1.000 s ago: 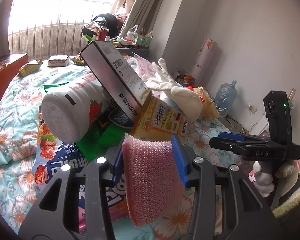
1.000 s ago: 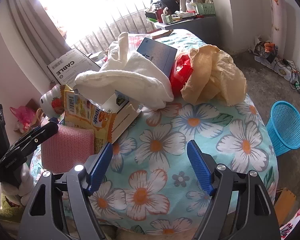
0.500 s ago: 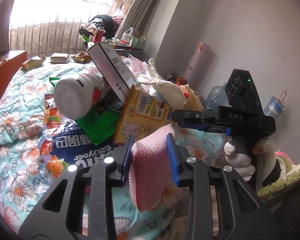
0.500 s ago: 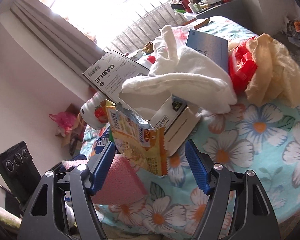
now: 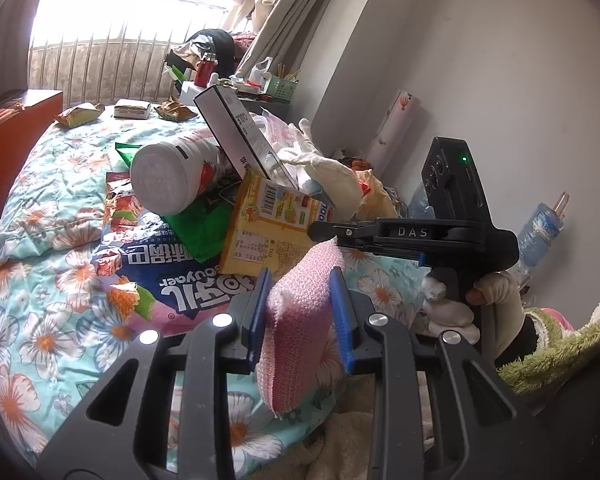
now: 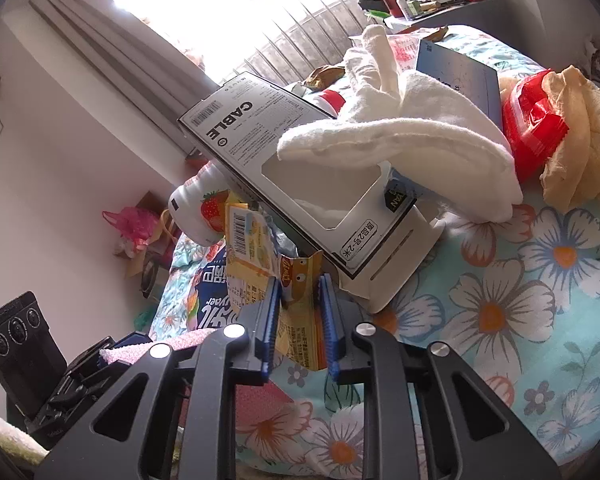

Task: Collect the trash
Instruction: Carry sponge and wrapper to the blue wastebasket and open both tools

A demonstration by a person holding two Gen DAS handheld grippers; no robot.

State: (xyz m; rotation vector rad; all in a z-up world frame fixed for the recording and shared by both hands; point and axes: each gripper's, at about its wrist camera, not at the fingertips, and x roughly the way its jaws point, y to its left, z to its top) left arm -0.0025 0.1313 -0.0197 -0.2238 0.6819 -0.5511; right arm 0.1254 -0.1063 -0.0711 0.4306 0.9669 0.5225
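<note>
My left gripper [image 5: 300, 276] is at the near edge of the bed, its jaws still closing and pressing on a pink bubble-wrap piece [image 5: 300, 332] that hangs down between the pads. My right gripper [image 6: 300, 280] is closing too. Its blue pads pinch the torn yellow snack carton [image 6: 252, 248] at the front of the trash pile. From the left wrist view the right gripper [image 5: 316, 234] comes in from the right onto the yellow carton [image 5: 260, 232]. Behind lie a white strawberry bottle [image 5: 168, 176], a grey cable box [image 6: 260, 148] and a white glove [image 6: 400, 132].
A blue snack bag [image 5: 172, 268] and small wrappers lie on the floral bedspread [image 6: 540, 280]. A red bag [image 6: 532, 128] and beige cloth [image 6: 580, 132] sit at the right. An orange box [image 5: 12, 128] stands left of the bed, a water bottle [image 5: 540, 228] by the wall.
My right gripper swung left from the bare bedspread to the yellow carton and closed on it. My left gripper drew back from the pile with the pink piece and squeezed it narrower.
</note>
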